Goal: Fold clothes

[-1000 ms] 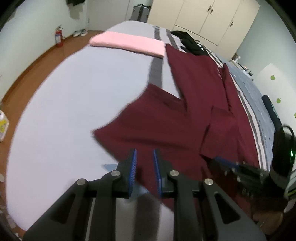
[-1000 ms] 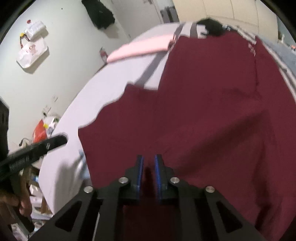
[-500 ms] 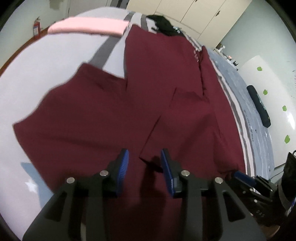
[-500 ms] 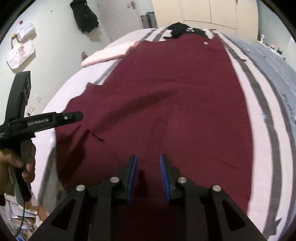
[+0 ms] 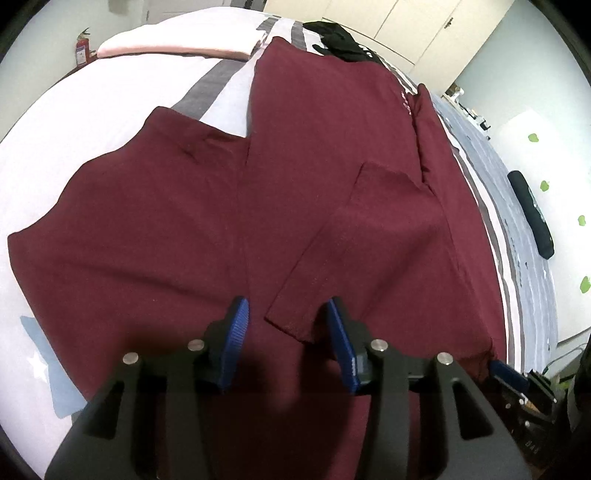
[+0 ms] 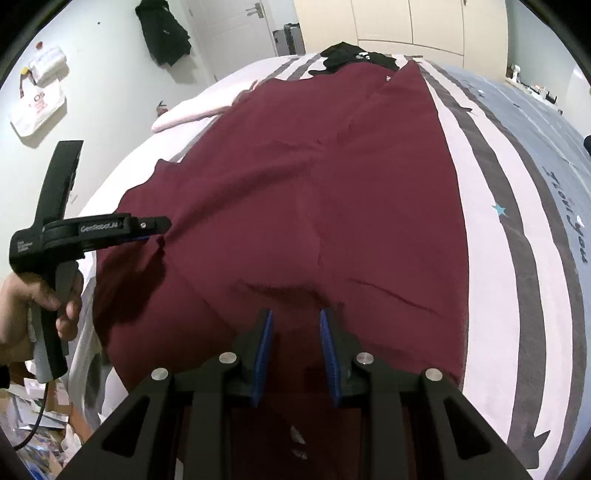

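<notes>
A maroon T-shirt (image 5: 332, 129) lies spread along the bed, one sleeve (image 5: 369, 236) folded in over its body. My left gripper (image 5: 284, 314) hovers just above that folded sleeve's near corner. Its jaws are opening, and the corner shows between the blue pads, which do not press on it. In the right wrist view the left gripper (image 6: 162, 225) is held by a hand (image 6: 37, 295), its tip at a crease in the shirt (image 6: 332, 184). My right gripper (image 6: 295, 321) is open over the shirt's near edge, gripping nothing. Its blue pad (image 5: 506, 371) shows at the left view's lower right.
A folded pink garment (image 5: 177, 40) and a black garment (image 5: 336, 37) lie at the far end of the bed (image 5: 92, 103). A fire extinguisher (image 5: 82, 46) stands by the far wall. Wardrobe doors (image 5: 406, 22) are behind. Clutter (image 6: 44, 424) covers the floor beside the bed.
Both grippers' jaws have widened from nearly shut. The left gripper moved from the shirt's left edge to the folded sleeve. The right gripper shifted across to the shirt's near edge.
</notes>
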Tool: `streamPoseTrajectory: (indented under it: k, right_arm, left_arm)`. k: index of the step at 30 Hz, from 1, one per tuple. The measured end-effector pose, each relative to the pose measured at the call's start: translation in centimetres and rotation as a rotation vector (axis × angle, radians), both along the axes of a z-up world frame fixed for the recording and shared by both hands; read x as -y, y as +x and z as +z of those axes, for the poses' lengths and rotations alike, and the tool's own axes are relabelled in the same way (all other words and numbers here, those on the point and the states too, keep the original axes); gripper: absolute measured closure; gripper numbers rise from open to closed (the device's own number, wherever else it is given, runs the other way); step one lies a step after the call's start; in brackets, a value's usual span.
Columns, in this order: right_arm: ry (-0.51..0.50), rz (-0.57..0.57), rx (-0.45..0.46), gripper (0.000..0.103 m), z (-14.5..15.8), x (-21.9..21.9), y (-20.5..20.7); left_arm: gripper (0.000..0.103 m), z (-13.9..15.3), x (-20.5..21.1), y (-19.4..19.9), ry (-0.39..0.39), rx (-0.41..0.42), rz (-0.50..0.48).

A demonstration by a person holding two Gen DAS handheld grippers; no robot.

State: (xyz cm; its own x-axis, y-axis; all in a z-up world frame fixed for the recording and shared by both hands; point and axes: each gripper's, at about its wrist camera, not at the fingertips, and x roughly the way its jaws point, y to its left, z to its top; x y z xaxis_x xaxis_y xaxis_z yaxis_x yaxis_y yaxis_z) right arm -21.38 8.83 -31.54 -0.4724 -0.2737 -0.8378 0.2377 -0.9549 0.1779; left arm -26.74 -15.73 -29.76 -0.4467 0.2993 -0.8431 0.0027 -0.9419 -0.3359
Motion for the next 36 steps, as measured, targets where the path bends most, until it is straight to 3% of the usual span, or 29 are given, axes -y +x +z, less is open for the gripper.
streamPoseTrajectory:
  k: [13,17,20,26,33,36]
  right_arm:
    - [0.011,-0.039,0.010,0.072,-0.3,-2.3,0.0]
    - [0.006,-0.044,0.004,0.072,-0.2,-2.4,-0.1]
    - [-0.001,-0.048,0.004,0.072,-0.3,-2.3,-0.2]
    - [-0.014,-0.049,0.010,0.072,-0.3,-2.6,-0.2]
    - [-0.010,-0.021,0.005,0.067,-0.1,-2.3,0.1]
    - [0.008,-0.022,-0.003,0.064,-0.1,-2.1,0.1]
  left_arm:
    - [0.062,0.8,-0.6,0.6,-0.049,-0.066,-0.008]
    - [0.063,0.0,-1.2,0.4,-0.045,-0.044,-0.030]
    - [0.066,-0.2,-1.3,0.3,-0.040,-0.038,-0.028]
    - [0.089,0.0,-2.2,0.7,-0.023,-0.046,-0.065]
    - [0.090,-0.7,-1.7,-0.1,-0.008,-0.005,-0.007]
    - [0.092,-0.7,-2.1,-0.1,-0.020,-0.018,-0.026]
